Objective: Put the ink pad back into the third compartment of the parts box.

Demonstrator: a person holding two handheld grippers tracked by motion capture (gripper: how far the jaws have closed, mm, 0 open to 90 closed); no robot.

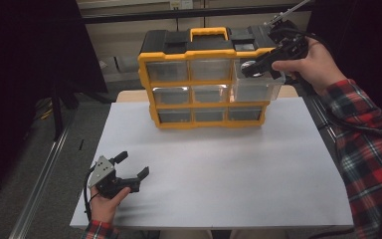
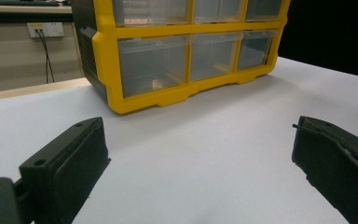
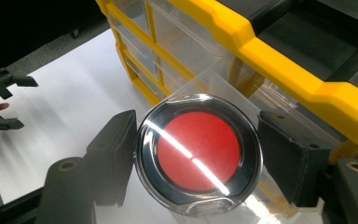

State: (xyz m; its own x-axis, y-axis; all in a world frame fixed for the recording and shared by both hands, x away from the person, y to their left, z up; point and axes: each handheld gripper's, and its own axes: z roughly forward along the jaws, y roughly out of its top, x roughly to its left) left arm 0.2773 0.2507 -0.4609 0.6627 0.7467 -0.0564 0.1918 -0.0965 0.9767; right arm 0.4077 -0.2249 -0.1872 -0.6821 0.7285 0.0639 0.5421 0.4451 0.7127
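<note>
A yellow and black drawer cabinet (image 1: 206,74) with clear drawers stands at the far middle of the white table (image 1: 219,169). Its top right drawer (image 1: 256,88) is pulled out. Just above that drawer my right gripper (image 1: 256,65) is shut on a round black-rimmed case (image 3: 198,149) with a clear lid and a red inside, one jaw pressed on each side. The case (image 1: 248,67) hangs over the open drawer (image 3: 223,84). Down at the near left of the table, my left gripper (image 1: 134,165) rests open, its jaws (image 2: 196,154) wide apart with nothing between them, facing the cabinet (image 2: 186,56).
The other drawers look shut. A metal rail (image 1: 40,184) runs along the floor left of the table. A wall socket with cables (image 2: 45,30) sits behind the cabinet. My left gripper (image 3: 0,102) is far off in the right gripper view.
</note>
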